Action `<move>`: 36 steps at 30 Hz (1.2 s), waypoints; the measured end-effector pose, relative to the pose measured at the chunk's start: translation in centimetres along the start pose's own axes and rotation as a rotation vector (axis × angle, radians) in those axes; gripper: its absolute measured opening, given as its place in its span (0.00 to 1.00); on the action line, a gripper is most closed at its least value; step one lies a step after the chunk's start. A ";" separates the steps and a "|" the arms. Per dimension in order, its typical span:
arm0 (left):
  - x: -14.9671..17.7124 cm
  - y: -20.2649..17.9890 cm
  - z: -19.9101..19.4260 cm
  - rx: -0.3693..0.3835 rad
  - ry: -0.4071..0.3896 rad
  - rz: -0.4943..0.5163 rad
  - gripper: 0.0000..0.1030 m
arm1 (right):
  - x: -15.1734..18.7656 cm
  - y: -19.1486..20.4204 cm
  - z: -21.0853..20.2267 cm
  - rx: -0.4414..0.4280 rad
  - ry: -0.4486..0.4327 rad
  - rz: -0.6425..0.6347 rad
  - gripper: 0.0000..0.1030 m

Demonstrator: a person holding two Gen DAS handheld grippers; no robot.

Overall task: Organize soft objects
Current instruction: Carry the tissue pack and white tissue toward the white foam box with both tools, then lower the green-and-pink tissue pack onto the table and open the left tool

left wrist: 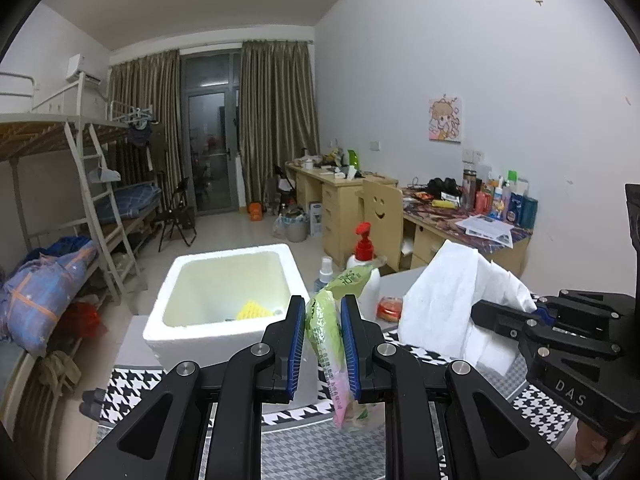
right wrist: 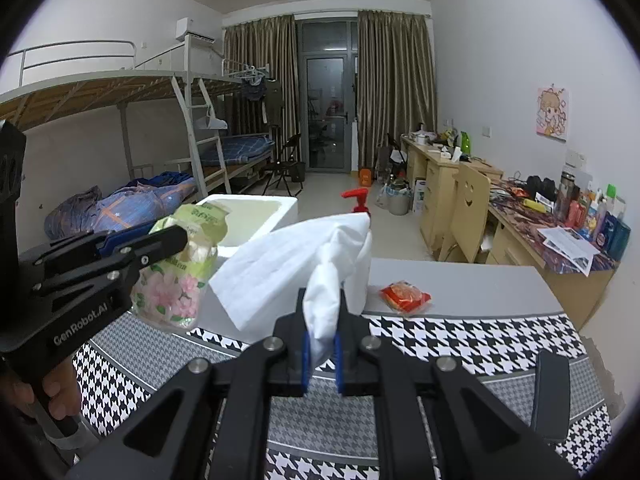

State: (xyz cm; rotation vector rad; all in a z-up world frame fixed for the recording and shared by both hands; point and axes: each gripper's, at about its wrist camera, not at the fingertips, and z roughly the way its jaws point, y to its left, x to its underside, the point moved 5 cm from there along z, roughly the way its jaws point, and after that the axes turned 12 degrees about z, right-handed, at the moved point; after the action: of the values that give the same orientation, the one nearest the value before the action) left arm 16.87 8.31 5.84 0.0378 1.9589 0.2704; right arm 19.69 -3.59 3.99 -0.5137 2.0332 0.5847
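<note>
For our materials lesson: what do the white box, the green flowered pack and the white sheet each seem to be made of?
White box: seemingly expanded foam, matte, with thick walls and rounded edges.
Green flowered pack, held in the left claw: thin glossy plastic film, wrinkled and shiny, seemingly over something soft.
White sheet, held in the right claw: soft matte tissue or paper, faintly ribbed, draping in folds.

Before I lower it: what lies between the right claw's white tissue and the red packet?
Only bare grey table top between the white tissue and the red packet, shown in the right wrist view.
</note>
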 end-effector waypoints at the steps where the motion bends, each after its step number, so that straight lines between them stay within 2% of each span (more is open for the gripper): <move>1: -0.1 0.1 0.0 -0.003 -0.001 -0.001 0.19 | -0.1 0.1 0.0 -0.004 0.000 -0.002 0.12; 11: -0.9 1.5 0.7 -0.033 -0.007 -0.004 0.19 | -1.5 0.7 1.6 -0.019 0.018 0.012 0.12; 12: -1.0 1.6 0.8 -0.037 -0.009 -0.002 0.15 | -1.6 0.7 1.7 -0.021 0.020 0.015 0.12; 13: -1.1 1.8 0.9 -0.040 -0.011 -0.003 0.07 | -1.8 0.8 1.8 -0.024 0.021 0.017 0.12; 14: -1.1 2.0 1.0 -0.039 -0.007 -0.005 0.05 | -1.8 0.8 1.7 -0.025 0.019 0.017 0.12; 27: 0.7 1.7 1.0 0.010 0.040 -0.040 0.06 | -1.8 1.1 1.6 -0.040 0.017 0.007 0.12; 29: 1.2 1.6 1.2 0.012 0.056 -0.045 0.10 | -1.8 1.1 1.6 -0.038 0.018 0.008 0.12; 30: 1.4 1.6 1.4 0.014 0.066 -0.048 0.16 | -1.7 1.1 1.6 -0.040 0.020 0.008 0.12; 31: 1.7 1.5 1.5 0.015 0.074 -0.053 0.28 | -1.8 1.1 1.7 -0.041 0.021 0.007 0.12; 32: 1.8 1.5 1.7 0.014 0.079 -0.056 0.36 | -1.9 1.1 1.7 -0.041 0.020 0.006 0.12; 33: 2.1 1.5 1.8 0.009 0.083 -0.062 0.53 | -1.9 1.2 1.7 -0.042 0.019 0.002 0.12; 34: 2.2 1.5 1.7 0.003 0.082 -0.065 0.64 | -1.9 1.2 1.6 -0.043 0.017 0.002 0.12; 36: 2.5 1.6 1.7 -0.009 0.084 -0.072 0.69 | -2.0 1.1 1.6 -0.046 0.016 0.004 0.12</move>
State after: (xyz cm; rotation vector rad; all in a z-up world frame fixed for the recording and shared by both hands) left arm 17.32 10.54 3.27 -0.0506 2.0375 0.2370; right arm 21.10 -1.48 5.24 -0.5436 2.0396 0.6334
